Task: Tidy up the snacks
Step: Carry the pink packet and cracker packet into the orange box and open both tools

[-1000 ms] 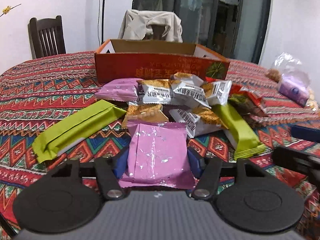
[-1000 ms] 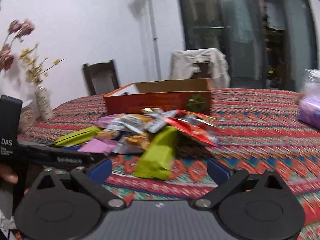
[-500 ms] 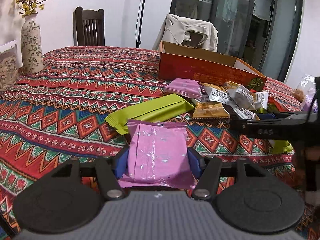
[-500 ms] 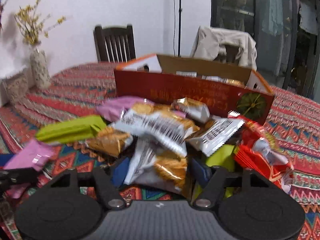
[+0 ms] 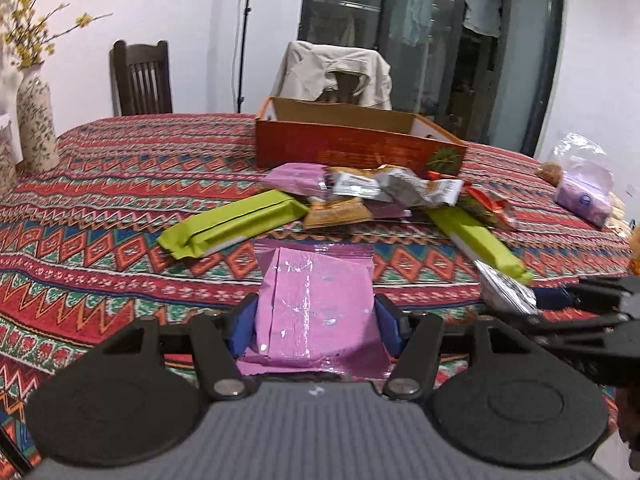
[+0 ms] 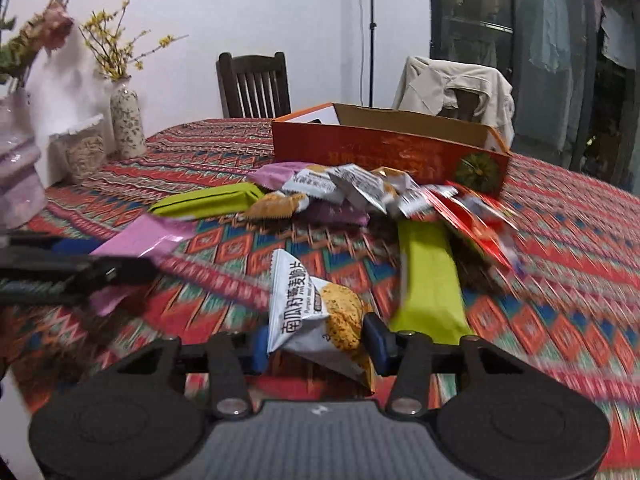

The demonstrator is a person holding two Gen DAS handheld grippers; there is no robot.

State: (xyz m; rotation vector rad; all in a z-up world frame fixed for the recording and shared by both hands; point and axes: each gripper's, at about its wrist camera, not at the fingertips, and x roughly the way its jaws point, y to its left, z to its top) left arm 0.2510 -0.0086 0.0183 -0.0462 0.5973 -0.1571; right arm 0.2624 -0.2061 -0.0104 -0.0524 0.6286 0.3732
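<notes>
My left gripper point(image 5: 315, 324) is shut on a pink snack packet point(image 5: 314, 304), held above the patterned tablecloth. My right gripper point(image 6: 318, 340) is shut on a white and orange snack packet point(image 6: 316, 312), lifted near the table's front. A pile of snacks point(image 5: 380, 196) lies in front of an open orange cardboard box point(image 5: 360, 148); the pile point(image 6: 352, 196) and the box point(image 6: 392, 152) also show in the right wrist view. Two long green packets point(image 5: 236, 224) point(image 5: 480, 244) flank the pile. The pink packet point(image 6: 148, 236) shows at the left of the right wrist view.
A flowered vase point(image 5: 36, 128) stands at the table's left edge. A clear bag with purple packs point(image 5: 584, 192) lies at the right. A wooden chair point(image 5: 142, 78) and a chair draped with a jacket point(image 5: 332, 76) stand behind the table. A jar point(image 6: 84, 148) sits beside the vase.
My right gripper closed on a white and orange packet in the pile and pulled it back towards the table's front. My left gripper, still holding the pink packet, swung back to face the box.
</notes>
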